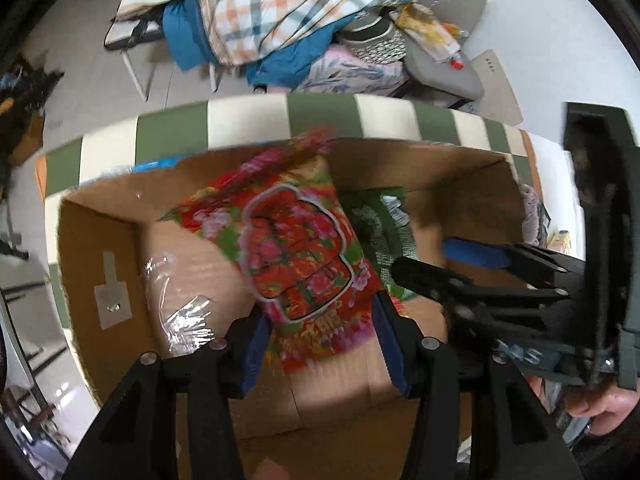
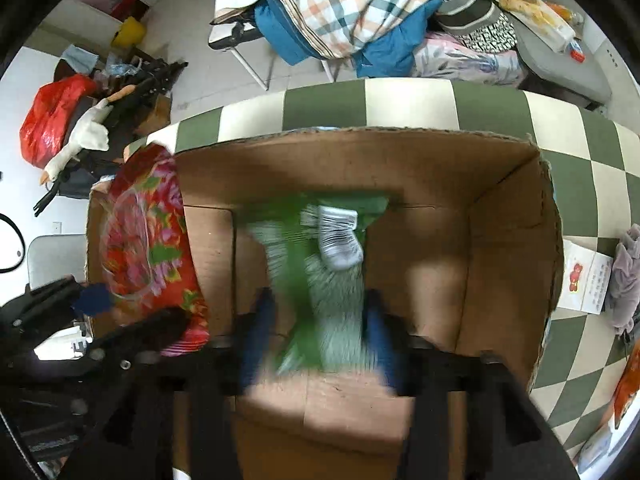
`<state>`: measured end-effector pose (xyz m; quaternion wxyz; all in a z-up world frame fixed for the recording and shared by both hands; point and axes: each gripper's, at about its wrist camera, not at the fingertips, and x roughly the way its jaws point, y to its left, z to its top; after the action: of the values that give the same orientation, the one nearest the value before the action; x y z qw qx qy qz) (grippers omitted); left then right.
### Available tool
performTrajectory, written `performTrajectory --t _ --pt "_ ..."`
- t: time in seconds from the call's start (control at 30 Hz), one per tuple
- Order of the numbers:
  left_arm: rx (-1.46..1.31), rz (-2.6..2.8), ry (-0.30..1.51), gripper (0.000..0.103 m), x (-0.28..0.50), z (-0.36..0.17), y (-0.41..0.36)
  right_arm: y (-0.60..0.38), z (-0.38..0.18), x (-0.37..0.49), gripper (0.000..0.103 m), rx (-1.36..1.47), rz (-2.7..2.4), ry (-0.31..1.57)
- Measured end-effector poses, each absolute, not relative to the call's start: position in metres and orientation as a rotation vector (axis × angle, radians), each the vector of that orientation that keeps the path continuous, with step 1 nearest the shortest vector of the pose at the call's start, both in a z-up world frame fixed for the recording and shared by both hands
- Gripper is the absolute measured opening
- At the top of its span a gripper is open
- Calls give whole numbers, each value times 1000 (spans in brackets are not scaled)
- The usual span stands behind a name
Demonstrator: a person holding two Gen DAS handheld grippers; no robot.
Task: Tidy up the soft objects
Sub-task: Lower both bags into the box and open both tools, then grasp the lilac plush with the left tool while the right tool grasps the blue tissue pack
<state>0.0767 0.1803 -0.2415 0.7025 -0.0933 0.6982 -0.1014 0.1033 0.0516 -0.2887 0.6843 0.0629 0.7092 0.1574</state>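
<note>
Two hand-held grippers reach into one open brown cardboard box [image 1: 460, 184] that stands on a green-and-cream checked tablecloth [image 2: 408, 108]. The left gripper [image 1: 320, 344], seen from its own camera, has its blue-padded fingers [image 1: 254, 356] set wide on either side of the lower end of a red floral-print plastic packet [image 1: 296, 248]; the packet lies between the jaws, but the pads do not clearly press on it, so I cannot tell whether it is gripped or merely framed. That packet leans up against the box's far-left wall, its top edge rising above the rim. The right gripper [image 2: 316, 340] straddles a green plastic packet of grey-and-white striped socks [image 2: 320, 256], which is motion-blurred; its blue fingers [image 2: 378, 336] stand at the packet's two sides, apart from each other, and whether they clamp it is not clear. The sock packet sits inside the box, near the middle of the floor. In the right view the floral packet [image 2: 148, 232] shows at the box's left wall with the left gripper [image 2: 132, 316] beside it. On the cloth to the right of the box lie a small white carton with red print [image 2: 588, 280] and a crumpled grey cloth [image 2: 628, 272]. Beyond the table a checked plaid quilt [image 2: 360, 4] is heaped on blue bedding.
</note>
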Motion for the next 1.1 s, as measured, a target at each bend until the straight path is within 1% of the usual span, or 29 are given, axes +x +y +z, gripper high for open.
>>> performTrajectory --t 0.03,0.07,0.1,0.17,0.23,0.3,0.33,0.37,0.43,0.5,0.53,0.57,0.7,1.1 --pt "-209 -216 1555 48 77 -243 182 52 -289 104 75 138 348 1591" --pt "-197 -202 1554 48 76 -244 183 52 -289 104 75 136 340 1590" --pt "-188 -196 1549 51 76 -243 183 52 -290 105 76 131 331 1589" --pt "-163 -181 1530 65 73 -239 183 51 -286 103 78 130 328 1583" --pt "-151 -160 1508 74 69 -233 183 50 -282 101 81 111 317 1574" --pt "-152 -145 1491 77 63 -227 184 49 -279 98 84 90 309 1567" --pt "-152 -140 1483 82 61 -225 185 49 -277 97 87 79 306 1566" --pt "-145 -128 1473 89 58 -221 186 49 -275 95 89 68 304 1564" --pt "-129 -97 1455 94 53 -216 188 50 -271 90 92 38 303 1559" --pt "-116 -66 1434 97 48 -210 190 50 -266 84 92 16 296 1557" --pt "-113 -54 1422 100 46 -207 191 50 -264 82 93 12 296 1554" --pt "-118 -45 1406 101 42 -203 193 50 -260 78 94 4 287 1547" --pt "-133 -8 1369 102 33 -191 200 48 -250 67 103 -5 267 1522" --pt "-114 51 1272 102 -3 -149 198 38 -205 26 103 10 274 1432"
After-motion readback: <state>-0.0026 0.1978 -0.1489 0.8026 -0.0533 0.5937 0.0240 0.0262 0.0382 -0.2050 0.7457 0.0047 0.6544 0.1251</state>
